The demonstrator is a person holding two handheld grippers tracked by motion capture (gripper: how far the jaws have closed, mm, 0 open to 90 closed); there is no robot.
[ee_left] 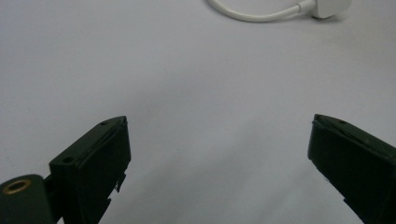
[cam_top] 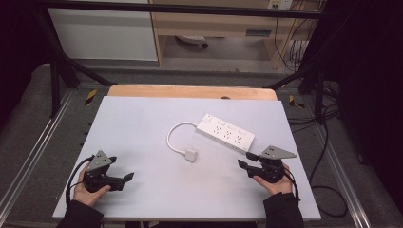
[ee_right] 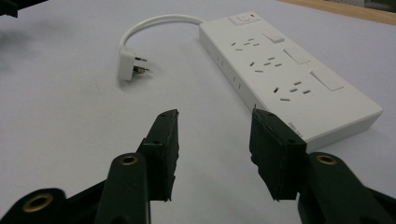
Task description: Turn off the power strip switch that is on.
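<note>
A white power strip [cam_top: 225, 132] lies slantwise at the table's middle right, and its short white cable [cam_top: 173, 134] curls left to a white plug [cam_top: 190, 155] resting on the table. In the right gripper view the strip [ee_right: 289, 77] stretches ahead and to the right, the plug [ee_right: 127, 65] ahead on the left with its prongs bare. My right gripper [cam_top: 246, 160] is open near the strip's near end, holding nothing. My left gripper [cam_top: 127, 177] stands open at the front left, apart from everything. Its view catches the plug [ee_left: 329, 8] and cable [ee_left: 254, 15] at the top edge.
The light grey table top [cam_top: 142, 128] sits on a wooden board [cam_top: 190, 91]. Black frame bars [cam_top: 62, 66] stand at the back corners. Loose black cables [cam_top: 328, 142] run on the floor at the right. A wooden cabinet [cam_top: 214, 23] is behind the table.
</note>
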